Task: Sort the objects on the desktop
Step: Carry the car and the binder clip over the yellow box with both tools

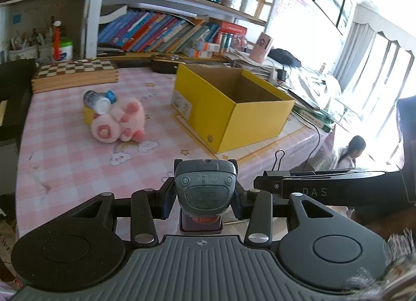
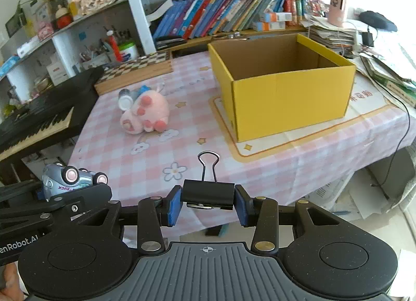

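My left gripper (image 1: 204, 194) is shut on a grey-blue toy truck (image 1: 205, 189), seen underside up, above the near edge of the pink checked table. The truck also shows in the right wrist view (image 2: 70, 180). My right gripper (image 2: 208, 203) is shut on a black binder clip (image 2: 208, 194), held just to the right of the left gripper; the clip also shows in the left wrist view (image 1: 277, 168). An open, empty yellow cardboard box (image 2: 288, 98) stands ahead on the table. A pink plush toy (image 2: 147, 113) lies to its left, against a small bottle (image 2: 126, 98).
A chessboard box (image 2: 135, 69) lies at the table's far left. Bookshelves stand behind. A keyboard piano (image 2: 39, 124) is left of the table. Stacked papers and a cable (image 2: 400, 108) crowd the right side. The table edge (image 2: 286, 173) drops off near me.
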The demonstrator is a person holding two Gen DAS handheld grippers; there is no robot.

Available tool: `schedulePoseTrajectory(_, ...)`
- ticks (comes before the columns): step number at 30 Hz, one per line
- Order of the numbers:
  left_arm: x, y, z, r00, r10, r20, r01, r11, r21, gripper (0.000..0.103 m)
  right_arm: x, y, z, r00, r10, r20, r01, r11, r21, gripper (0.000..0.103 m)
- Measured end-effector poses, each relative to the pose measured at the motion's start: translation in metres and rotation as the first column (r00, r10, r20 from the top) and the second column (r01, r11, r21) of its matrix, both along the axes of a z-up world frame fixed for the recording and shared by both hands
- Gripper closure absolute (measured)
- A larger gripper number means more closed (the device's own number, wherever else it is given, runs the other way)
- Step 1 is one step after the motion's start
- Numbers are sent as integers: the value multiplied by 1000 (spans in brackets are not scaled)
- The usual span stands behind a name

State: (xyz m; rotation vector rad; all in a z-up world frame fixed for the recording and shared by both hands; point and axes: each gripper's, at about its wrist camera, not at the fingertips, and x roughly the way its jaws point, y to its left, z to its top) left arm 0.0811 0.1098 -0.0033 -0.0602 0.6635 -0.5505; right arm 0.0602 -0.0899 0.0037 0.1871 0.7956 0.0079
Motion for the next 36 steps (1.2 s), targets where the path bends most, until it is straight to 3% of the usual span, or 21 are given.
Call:
schedulePoseTrajectory(10, 7, -29, 1, 997, -72, -3, 72, 997, 6, 63, -3, -25, -1, 998, -54, -7, 54, 998, 7, 61)
schedulePoseTrajectory(36, 23, -97, 2, 988, -156, -10, 156, 987, 42, 63, 1, -84, -7, 993, -113, -30, 114, 993, 31, 61)
